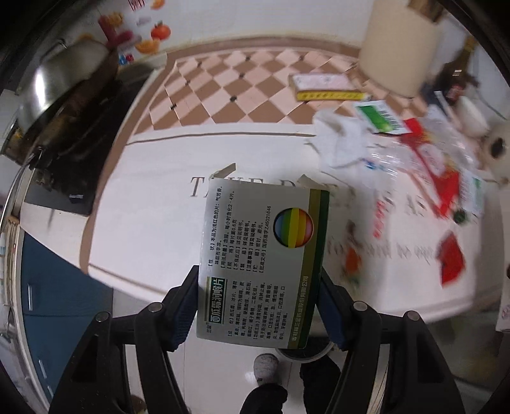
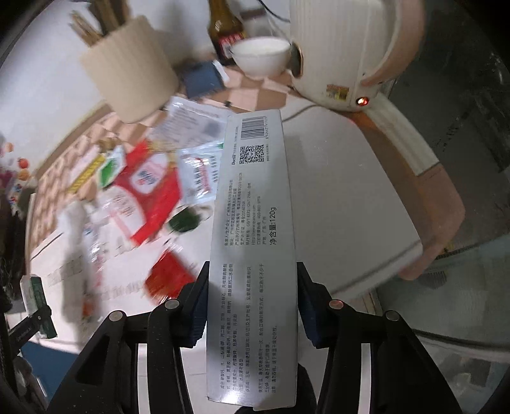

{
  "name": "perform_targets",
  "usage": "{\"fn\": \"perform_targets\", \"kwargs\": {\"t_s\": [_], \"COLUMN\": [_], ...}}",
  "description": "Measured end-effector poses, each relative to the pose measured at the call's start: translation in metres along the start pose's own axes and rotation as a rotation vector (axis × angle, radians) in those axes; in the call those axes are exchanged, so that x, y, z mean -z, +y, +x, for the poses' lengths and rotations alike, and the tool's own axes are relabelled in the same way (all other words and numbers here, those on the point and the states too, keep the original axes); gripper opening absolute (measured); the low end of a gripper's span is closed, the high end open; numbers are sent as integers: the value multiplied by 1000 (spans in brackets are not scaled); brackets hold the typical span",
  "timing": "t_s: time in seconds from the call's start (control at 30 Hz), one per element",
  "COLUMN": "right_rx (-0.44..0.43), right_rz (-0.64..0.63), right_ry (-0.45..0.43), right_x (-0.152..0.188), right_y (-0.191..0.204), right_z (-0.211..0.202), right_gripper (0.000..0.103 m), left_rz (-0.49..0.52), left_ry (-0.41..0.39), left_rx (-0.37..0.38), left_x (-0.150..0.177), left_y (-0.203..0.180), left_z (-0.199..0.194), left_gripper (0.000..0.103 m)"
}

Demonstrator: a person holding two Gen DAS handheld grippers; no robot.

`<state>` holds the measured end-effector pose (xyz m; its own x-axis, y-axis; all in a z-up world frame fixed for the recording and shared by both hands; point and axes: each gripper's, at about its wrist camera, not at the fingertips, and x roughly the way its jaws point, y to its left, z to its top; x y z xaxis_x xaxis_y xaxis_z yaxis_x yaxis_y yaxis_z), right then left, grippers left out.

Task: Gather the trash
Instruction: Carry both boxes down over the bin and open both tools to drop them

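Observation:
My left gripper (image 1: 258, 305) is shut on a silver and green medicine box (image 1: 261, 261) with a rainbow circle, held up over the front edge of the table (image 1: 153, 223). My right gripper (image 2: 251, 305) is shut on a long silver toothpaste box (image 2: 251, 242) with a barcode, held above the table (image 2: 344, 197). A pile of trash lies on the table: red and white wrappers (image 2: 146, 191), crumpled white tissue (image 1: 341, 143) and a green and white packet (image 1: 379, 116). The left gripper with its box shows at the far left of the right wrist view (image 2: 35, 305).
A cream ribbed holder (image 2: 130, 70), a white bowl (image 2: 261, 55), a brown bottle (image 2: 223, 28) and a white kettle (image 2: 347, 47) stand at the back. A steel pot (image 1: 60, 82) sits at the left. A flat yellow-edged box (image 1: 325, 86) lies on the checkered cloth.

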<state>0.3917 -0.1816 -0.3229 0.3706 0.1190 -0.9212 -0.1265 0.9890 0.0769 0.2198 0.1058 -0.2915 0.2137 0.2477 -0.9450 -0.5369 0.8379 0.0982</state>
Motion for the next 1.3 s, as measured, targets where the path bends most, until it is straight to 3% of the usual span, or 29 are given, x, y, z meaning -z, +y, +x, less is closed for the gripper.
{"fn": "perform_targets", "kwargs": {"t_s": [0.17,0.23,0.3,0.43,0.53,0.63,0.87,1.0,1.17,1.3], "right_rx": [-53,-45,-45,-70,-81,-91,-128,-155,-156,-146], "right_rz": [-44,-78,-98,-90,-100,-102,-104,-84,-120,-140], "right_ry": [-57,-62,-47,62,161,273,526,643,700,713], "right_x": [69,106,144,214,262,302,384,413,429,431], "right_y": [15,20,25,22,17,8,-9,-18,-23,-23], "right_z": [-50,-62,-65,-49,-18,37,243,357,441,475], "right_gripper": [50,50,50,50,50,50,50,50,50,51], "left_rz": [38,57,85,124,123,107,3,0,54,63], "left_ry": [-44,-38,2,133,240,353,635,722,771,762], "left_rx": [73,90,107,116,108,115,204,221,229,225], "left_x": [66,77,83,130,164,192,249,271,290,292], "left_y": [7,1,-27,-37,-42,-51,-78,-98,-113,-114], "left_z": [-35,-28,3,46,101,174,385,478,529,526], "left_gripper": [64,64,64,64,64,64,65,65,65,67]}}
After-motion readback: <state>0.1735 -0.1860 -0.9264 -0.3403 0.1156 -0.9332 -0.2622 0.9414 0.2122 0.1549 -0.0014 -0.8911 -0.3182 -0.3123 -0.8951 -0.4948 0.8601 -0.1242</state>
